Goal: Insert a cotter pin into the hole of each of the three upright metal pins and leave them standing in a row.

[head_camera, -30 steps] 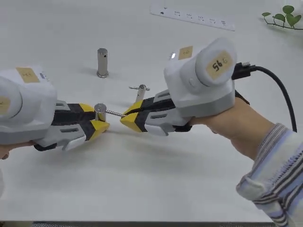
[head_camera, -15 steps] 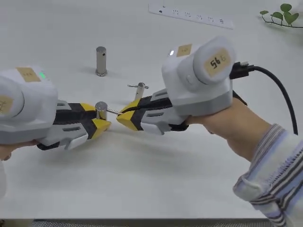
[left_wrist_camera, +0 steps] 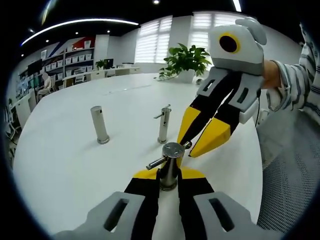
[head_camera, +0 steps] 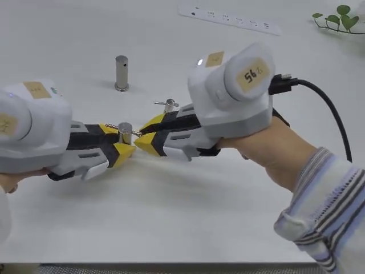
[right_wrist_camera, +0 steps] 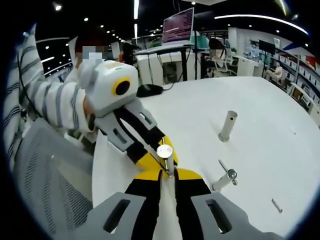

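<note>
My left gripper pinches the upright metal pin on the table. My right gripper, just beside it, pinches the cotter pin, which lies level across the hole.

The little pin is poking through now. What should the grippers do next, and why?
Probably open the right gripper and back off: the cotter pin already pokes out the far side of the metal pin that the left gripper clamps upright.
</note>
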